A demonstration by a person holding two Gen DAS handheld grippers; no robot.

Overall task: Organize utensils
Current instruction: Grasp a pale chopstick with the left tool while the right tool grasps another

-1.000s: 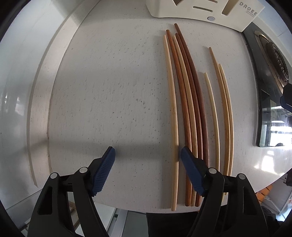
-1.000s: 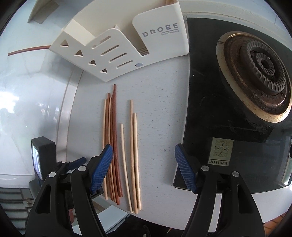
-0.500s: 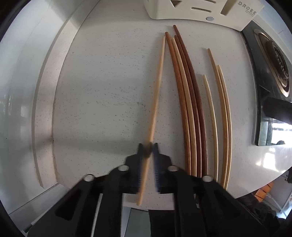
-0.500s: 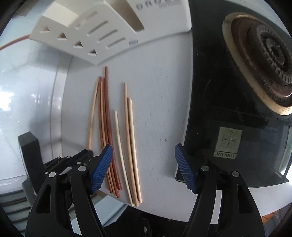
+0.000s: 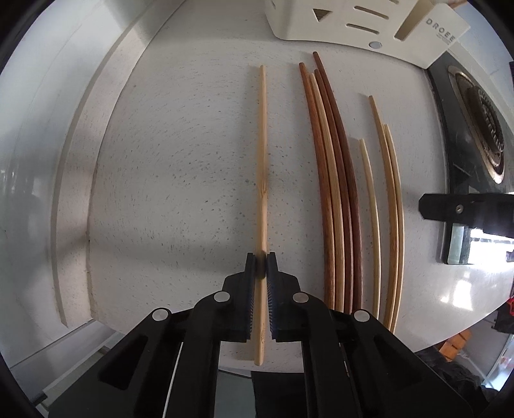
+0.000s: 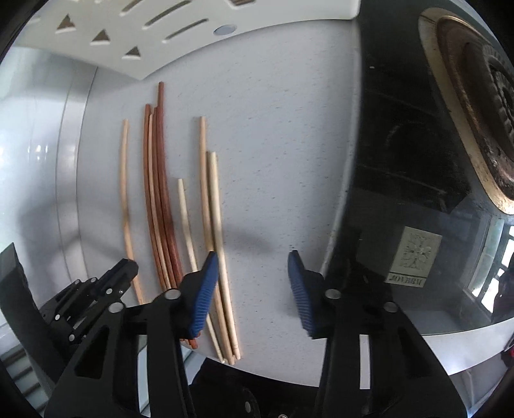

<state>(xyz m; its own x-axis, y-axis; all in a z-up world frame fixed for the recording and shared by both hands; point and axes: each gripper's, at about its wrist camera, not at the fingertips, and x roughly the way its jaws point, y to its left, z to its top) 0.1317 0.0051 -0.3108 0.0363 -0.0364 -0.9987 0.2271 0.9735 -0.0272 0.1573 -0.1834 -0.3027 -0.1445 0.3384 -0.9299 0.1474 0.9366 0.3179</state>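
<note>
My left gripper (image 5: 261, 258) points straight down and is shut on a light wooden chopstick (image 5: 262, 160), which lies apart to the left of the others. A bundle of dark brown chopsticks (image 5: 337, 193) (image 6: 160, 199) lies on the speckled counter (image 5: 176, 160). To its right lie a short pale one (image 6: 184, 218) and a pale pair (image 6: 208, 193). My right gripper (image 6: 252, 257) hovers low over the counter with its jaws closing. Its left finger (image 6: 205, 289) is over the pale pair. No pad presses on anything.
A white slotted utensil holder (image 5: 353, 25) (image 6: 160, 19) stands at the back of the counter. A black glass hob with a burner (image 6: 465, 96) borders the counter on the right. The counter's front edge runs just below the chopstick ends.
My left gripper closed on the light chopstick and drew it left, away from the bundle. My right gripper sank and tilted toward the counter, and its jaws narrowed.
</note>
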